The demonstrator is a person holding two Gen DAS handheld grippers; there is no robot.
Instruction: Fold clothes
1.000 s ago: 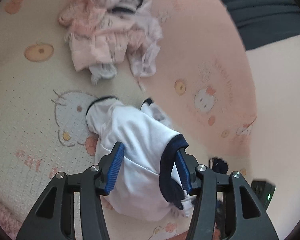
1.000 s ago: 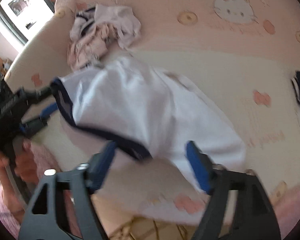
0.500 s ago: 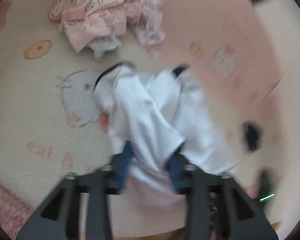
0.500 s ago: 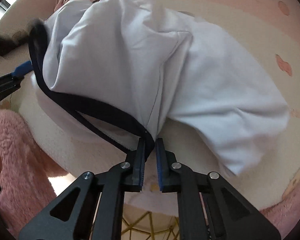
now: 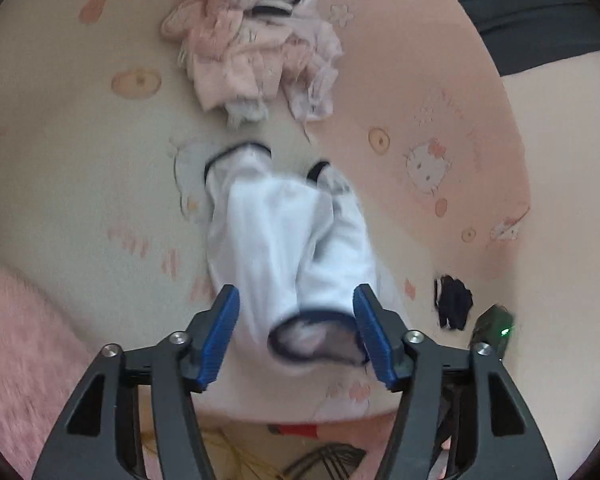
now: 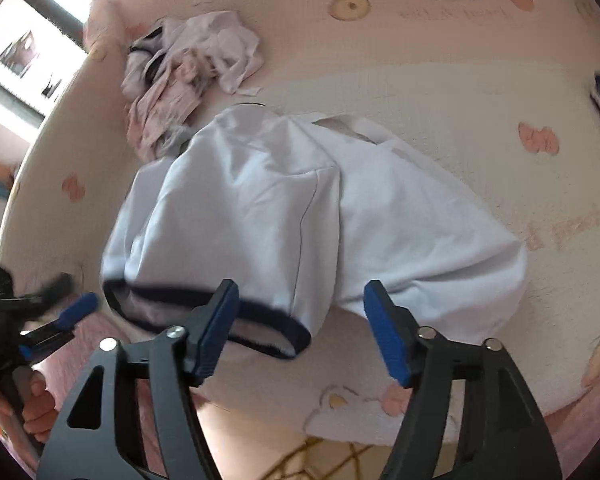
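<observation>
A white garment with navy trim [image 5: 284,248] lies crumpled on the pink and cream Hello Kitty mat [image 5: 80,184]. Its navy-edged opening faces the near edge. My left gripper [image 5: 296,332] is open and empty, its blue pads either side of that opening, not clamping it. In the right wrist view the same garment [image 6: 300,216] spreads across the mat. My right gripper [image 6: 304,324] is open and empty just above the navy hem [image 6: 260,312]. The left gripper [image 6: 66,316] shows at that view's left edge.
A pile of pink and white clothes [image 5: 256,48] lies at the far side of the mat, also seen in the right wrist view [image 6: 188,68]. A small navy item [image 5: 452,300] and a black device with a green light [image 5: 496,328] sit at the right. Pink fluffy rug [image 5: 20,340] lies at the left.
Both grippers were shut on the garment's navy hem half a second ago. Both have opened and let it go, and the garment now rests on the mat.
</observation>
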